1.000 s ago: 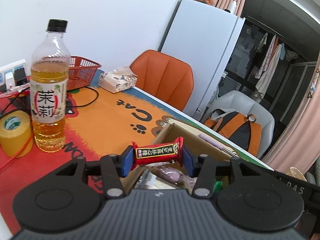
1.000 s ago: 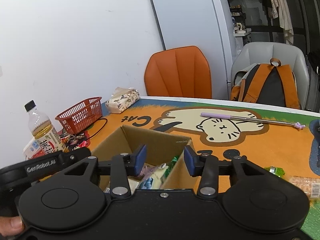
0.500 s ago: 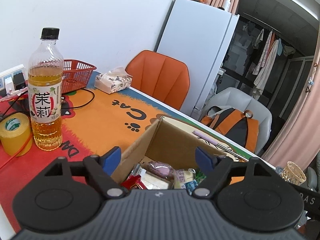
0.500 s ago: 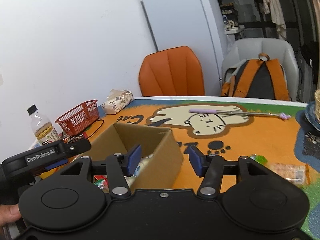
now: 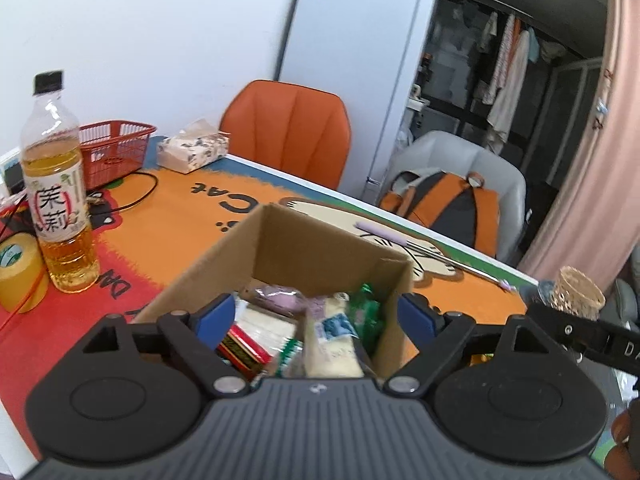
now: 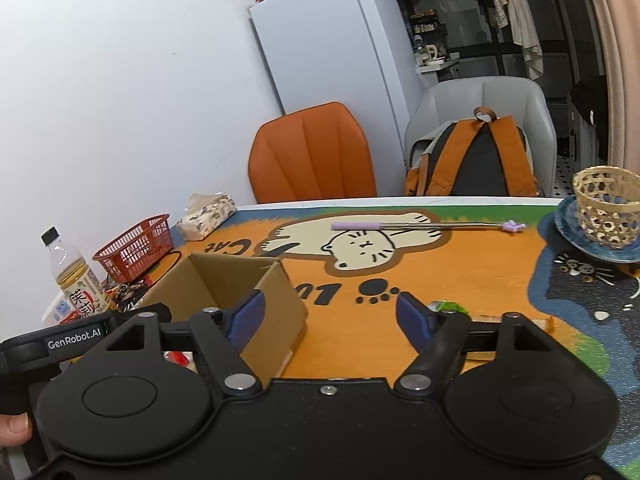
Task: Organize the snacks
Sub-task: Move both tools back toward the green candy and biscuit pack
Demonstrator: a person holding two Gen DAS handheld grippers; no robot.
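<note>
An open cardboard box stands on the cat-print mat and holds several snack packets, among them a red bar, a pale packet and a green one. My left gripper hangs open and empty just above the box's near side. In the right wrist view the box sits at the left. My right gripper is open and empty over the mat to the right of the box. A green snack and a tan packet lie on the mat by its right finger, partly hidden.
A tea bottle, yellow tape roll, red basket and tissue pack stand at the left. A purple-handled stick lies across the mat. A woven basket on a blue plate sits far right. Chairs stand behind the table.
My left gripper opened and dropped the red bar into the box. My right gripper opened wider and swung right, away from the box, towards the snacks on the mat.
</note>
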